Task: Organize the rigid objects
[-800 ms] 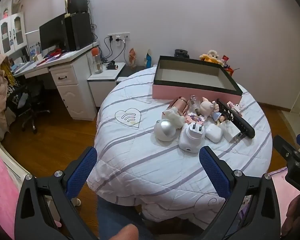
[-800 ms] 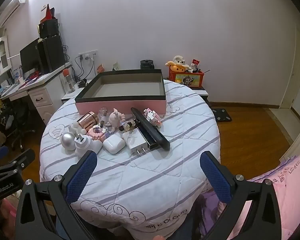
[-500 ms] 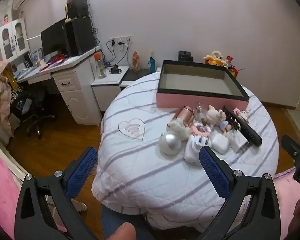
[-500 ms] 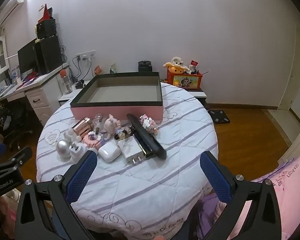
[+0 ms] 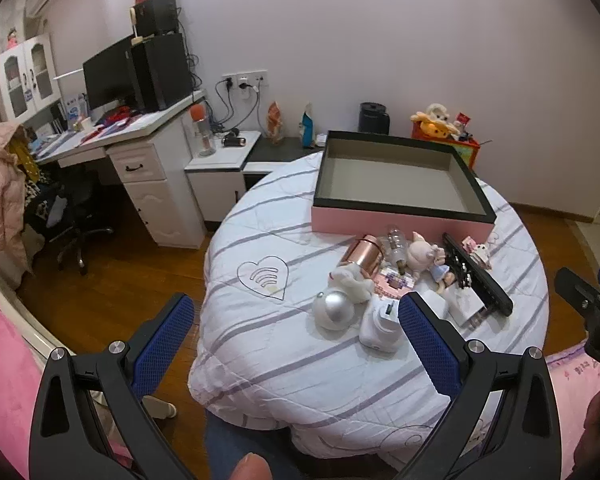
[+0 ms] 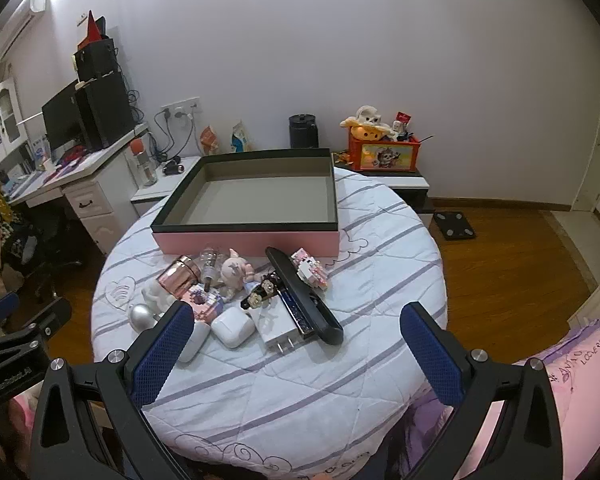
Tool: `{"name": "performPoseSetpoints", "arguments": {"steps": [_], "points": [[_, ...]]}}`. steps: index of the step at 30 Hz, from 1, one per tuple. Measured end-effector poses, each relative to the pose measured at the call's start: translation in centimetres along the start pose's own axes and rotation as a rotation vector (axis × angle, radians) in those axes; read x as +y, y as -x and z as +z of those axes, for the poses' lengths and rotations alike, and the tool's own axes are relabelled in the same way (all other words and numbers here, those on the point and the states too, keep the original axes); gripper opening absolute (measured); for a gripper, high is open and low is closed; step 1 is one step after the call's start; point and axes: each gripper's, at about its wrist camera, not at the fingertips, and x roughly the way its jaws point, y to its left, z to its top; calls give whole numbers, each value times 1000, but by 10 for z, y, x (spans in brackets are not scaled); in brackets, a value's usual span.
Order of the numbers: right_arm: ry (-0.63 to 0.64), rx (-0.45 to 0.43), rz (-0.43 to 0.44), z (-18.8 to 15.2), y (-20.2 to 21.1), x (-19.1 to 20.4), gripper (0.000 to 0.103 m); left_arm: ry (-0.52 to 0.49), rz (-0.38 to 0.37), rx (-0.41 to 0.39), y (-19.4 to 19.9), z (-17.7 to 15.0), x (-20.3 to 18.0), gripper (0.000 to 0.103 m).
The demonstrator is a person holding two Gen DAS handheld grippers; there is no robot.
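Both my grippers hang wide apart and hold nothing, left gripper (image 5: 296, 334) and right gripper (image 6: 296, 338) above the near table edge; the clutter, with the black case (image 6: 304, 296), sits just before the pink box (image 6: 248, 240)

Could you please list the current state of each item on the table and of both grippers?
Left hand-held gripper: open, holding nothing.
Right hand-held gripper: open, holding nothing.
Pink box: lidless, nothing inside.
Rose-gold cup: lying on its side.
Small bottle: lying down.
Earbud case: closed.
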Motion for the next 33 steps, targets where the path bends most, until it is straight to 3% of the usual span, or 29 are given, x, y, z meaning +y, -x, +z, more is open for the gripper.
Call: {"name": "performPoseSetpoints", "arguments": {"steps": [9,14,20,33], "points": [[-37,50,15,-1,-18,-15,103,-33,-33,22,-25,2,-3,103],[-41,75,8,0,-32,-21,103,-21,-99,67,-44,-1,-8,103],[-35,102,13,2,-50,-22,103,-43,-73,91,-59,-3,-11,103],[-20,125,-3,7,-72,-23,103,-68,-98,139,-96,7,-13,103]]}}
